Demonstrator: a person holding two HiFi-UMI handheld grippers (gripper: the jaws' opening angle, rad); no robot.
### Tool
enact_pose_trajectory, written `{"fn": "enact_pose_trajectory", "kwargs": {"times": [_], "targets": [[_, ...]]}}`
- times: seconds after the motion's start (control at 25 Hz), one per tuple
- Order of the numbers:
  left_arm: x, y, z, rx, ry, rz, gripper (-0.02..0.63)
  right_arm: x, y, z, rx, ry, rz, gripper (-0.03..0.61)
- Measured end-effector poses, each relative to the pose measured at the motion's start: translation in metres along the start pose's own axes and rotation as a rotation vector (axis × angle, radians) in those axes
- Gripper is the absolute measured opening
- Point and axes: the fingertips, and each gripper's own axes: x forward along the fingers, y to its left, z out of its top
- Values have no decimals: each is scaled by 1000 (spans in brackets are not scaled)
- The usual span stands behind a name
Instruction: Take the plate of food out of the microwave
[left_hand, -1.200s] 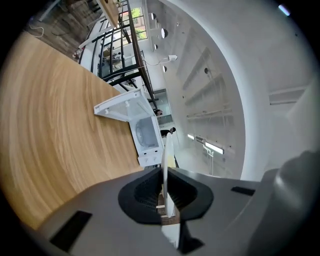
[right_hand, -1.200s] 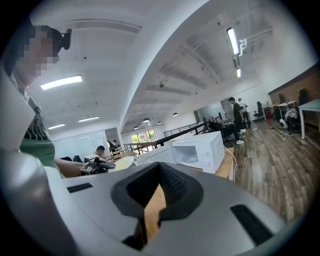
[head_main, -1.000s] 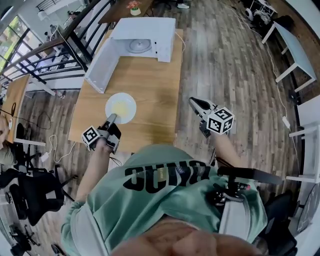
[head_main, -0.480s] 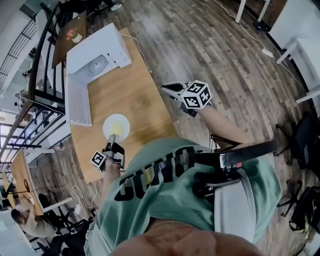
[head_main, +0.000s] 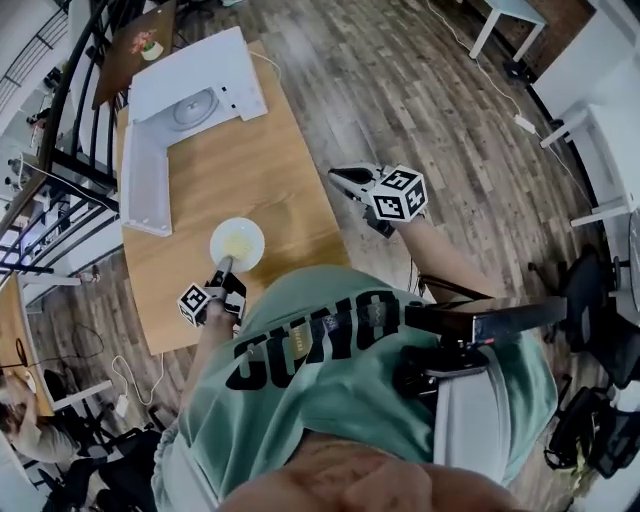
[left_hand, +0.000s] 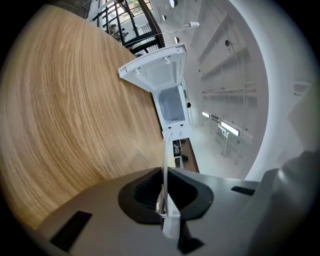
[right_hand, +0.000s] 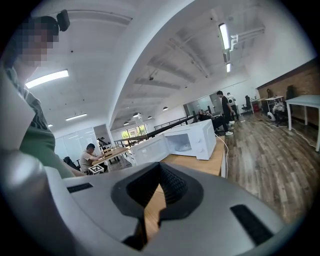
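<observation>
A white plate (head_main: 237, 243) with yellow food lies low over the wooden table (head_main: 270, 170), near its front edge; I cannot tell whether it rests on the wood. My left gripper (head_main: 224, 266) is shut on the plate's near rim. In the left gripper view that rim (left_hand: 165, 160) runs edge-on between the jaws of the left gripper (left_hand: 164, 202). The white microwave (head_main: 195, 88) stands at the table's far end with its door (head_main: 143, 180) swung open, also seen ahead as the microwave (left_hand: 169, 95). My right gripper (head_main: 347, 180) hovers off the table's right edge, shut and empty, with the right gripper (right_hand: 152, 200) pointing toward the microwave (right_hand: 187, 141).
A white cable (head_main: 268, 62) trails off the table behind the microwave. A black railing (head_main: 60, 130) runs along the left. A person (right_hand: 90, 155) sits at a desk beyond the table. Wooden floor (head_main: 440, 110) stretches to the right, with white tables at the far right.
The left gripper has sunk with the plate toward the tabletop. The head view has swung, so the table now sits further left. The right gripper has shifted only slightly.
</observation>
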Motion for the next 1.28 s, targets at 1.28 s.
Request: {"fn": "enact_pose_trajectory", "kwargs": {"times": [1.28], "targets": [[97, 29, 111, 73, -68, 27, 25, -20, -1, -20, 12, 101, -79, 6]]}}
